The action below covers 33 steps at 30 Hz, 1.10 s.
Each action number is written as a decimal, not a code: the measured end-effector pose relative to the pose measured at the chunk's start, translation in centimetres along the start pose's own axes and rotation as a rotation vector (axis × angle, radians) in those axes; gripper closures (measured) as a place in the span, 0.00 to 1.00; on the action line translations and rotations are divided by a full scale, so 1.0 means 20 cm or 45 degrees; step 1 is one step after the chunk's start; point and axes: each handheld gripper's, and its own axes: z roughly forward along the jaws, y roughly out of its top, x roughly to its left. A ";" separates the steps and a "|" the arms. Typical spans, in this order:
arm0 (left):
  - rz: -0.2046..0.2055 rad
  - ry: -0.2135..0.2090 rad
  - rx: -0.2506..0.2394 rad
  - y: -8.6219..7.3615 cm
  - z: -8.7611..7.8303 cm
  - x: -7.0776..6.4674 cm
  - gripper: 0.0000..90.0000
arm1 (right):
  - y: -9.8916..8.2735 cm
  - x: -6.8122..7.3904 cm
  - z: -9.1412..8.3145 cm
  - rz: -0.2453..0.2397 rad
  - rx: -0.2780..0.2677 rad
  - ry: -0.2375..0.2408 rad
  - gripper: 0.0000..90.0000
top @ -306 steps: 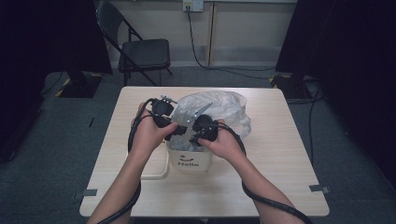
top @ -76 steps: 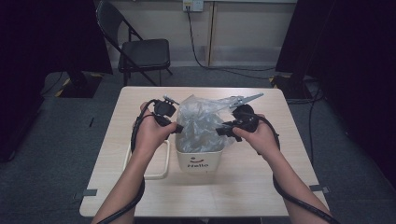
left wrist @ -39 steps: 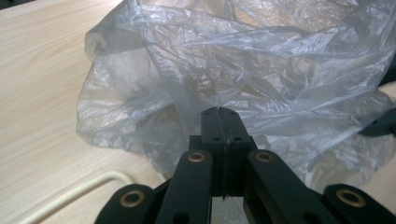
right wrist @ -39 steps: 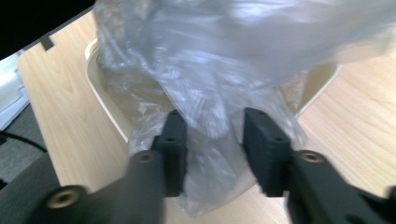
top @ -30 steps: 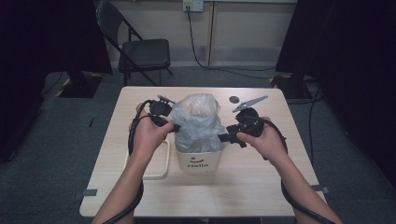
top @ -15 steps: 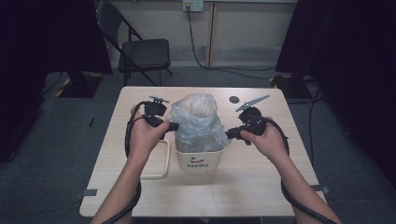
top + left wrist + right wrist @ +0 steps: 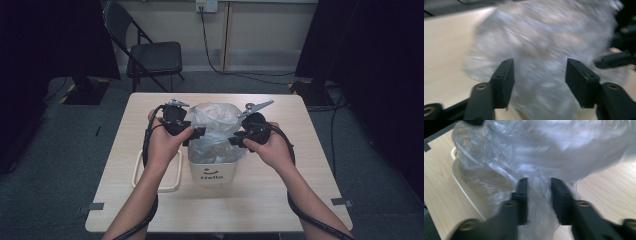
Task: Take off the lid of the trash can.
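Observation:
A cream bin (image 7: 215,172) marked "Hello" stands mid-table with a clear plastic bag (image 7: 216,125) puffed up out of it. My left gripper (image 7: 197,132) is at the bag's left side. Its jaws have just been opening and stand wide apart (image 7: 539,75), the blurred bag (image 7: 544,37) just beyond them, not pinched. My right gripper (image 7: 235,141) is at the bag's right side. Its jaws (image 7: 539,192) have just been closing and then eased slightly, and they stand narrow on a gathered strip of the bag (image 7: 544,145) above the bin's rim (image 7: 466,185).
A cream rectangular frame (image 7: 137,172) lies flat on the table (image 7: 280,200) left of the bin, under my left forearm. A folding chair (image 7: 150,55) stands beyond the far edge. The right gripper's jaw tips (image 7: 616,58) appear at the right of the left gripper view.
The right gripper has moved in from the right to the bag's side. The left hand has stayed beside the bag. The bag's top looks a little lower and rounder.

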 end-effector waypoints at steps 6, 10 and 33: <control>0.025 0.080 0.011 0.03 0.02 0.05 0.44 | -0.03 -0.06 -0.02 0.071 -0.010 0.009 0.91; 0.126 0.077 0.121 0.04 0.11 0.03 0.63 | -0.07 -0.09 -0.08 0.081 -0.029 0.028 0.91; 0.046 0.039 0.242 0.03 0.13 0.02 1.00 | -0.15 -0.16 -0.22 0.085 -0.134 -0.068 0.42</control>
